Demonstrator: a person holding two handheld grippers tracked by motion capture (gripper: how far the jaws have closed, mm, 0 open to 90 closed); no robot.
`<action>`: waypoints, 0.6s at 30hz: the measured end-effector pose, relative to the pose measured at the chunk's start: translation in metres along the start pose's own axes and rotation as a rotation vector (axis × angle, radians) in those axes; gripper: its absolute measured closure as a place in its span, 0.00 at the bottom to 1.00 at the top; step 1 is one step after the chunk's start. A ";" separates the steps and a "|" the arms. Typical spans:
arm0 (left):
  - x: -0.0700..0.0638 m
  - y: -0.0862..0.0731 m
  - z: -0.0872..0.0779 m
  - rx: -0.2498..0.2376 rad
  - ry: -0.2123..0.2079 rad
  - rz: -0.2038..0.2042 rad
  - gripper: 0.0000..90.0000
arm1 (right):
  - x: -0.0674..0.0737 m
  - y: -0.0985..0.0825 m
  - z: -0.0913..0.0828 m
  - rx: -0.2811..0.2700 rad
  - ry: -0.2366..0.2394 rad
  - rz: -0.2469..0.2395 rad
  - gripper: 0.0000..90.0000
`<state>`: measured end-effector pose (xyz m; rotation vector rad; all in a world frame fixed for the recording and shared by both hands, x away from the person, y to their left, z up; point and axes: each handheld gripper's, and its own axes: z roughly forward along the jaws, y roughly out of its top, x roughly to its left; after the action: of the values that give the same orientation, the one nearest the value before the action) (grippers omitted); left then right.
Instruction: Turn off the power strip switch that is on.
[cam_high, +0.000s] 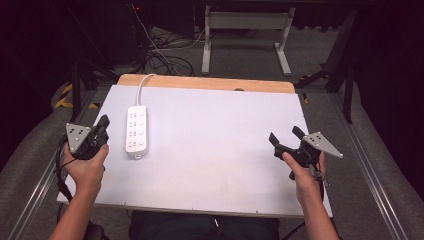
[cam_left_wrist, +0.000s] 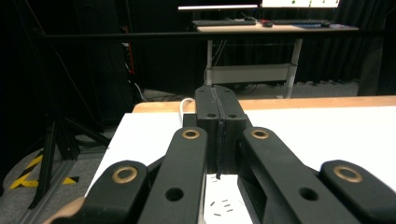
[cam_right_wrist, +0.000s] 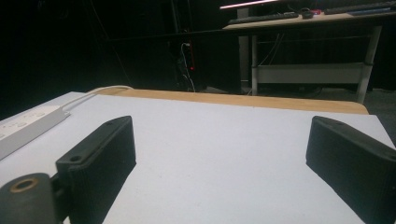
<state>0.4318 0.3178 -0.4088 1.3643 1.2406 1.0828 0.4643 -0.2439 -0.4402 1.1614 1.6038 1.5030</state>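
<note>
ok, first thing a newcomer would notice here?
Probably the white power strip, lying lengthwise on the left half of the pale table, its cord running off the far edge. Next, the two hand-held tools: the left tool beside the strip with jaws pressed together, and the right tool near the right edge with jaws spread wide and nothing between them.

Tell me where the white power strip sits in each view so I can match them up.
High view: power strip lies left of centre on the white table, just right of the left gripper.
Left gripper view: its socket slots peek out below the shut jaws.
Right gripper view: at the left edge.
Shared landmark: the table's wooden far edge.
</note>
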 end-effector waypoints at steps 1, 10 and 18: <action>0.001 -0.001 0.001 0.003 0.003 0.006 1.00 | 0.000 0.000 0.000 0.002 -0.001 -0.002 0.10; -0.001 -0.004 0.010 0.008 -0.013 0.038 0.24 | -0.002 0.000 -0.003 -0.004 -0.008 0.002 0.10; -0.009 -0.005 0.009 0.008 -0.002 0.077 0.06 | -0.002 0.001 -0.003 -0.006 -0.005 0.001 0.10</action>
<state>0.4395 0.3082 -0.4150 1.4294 1.2007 1.1308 0.4625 -0.2468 -0.4395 1.1616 1.5944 1.5032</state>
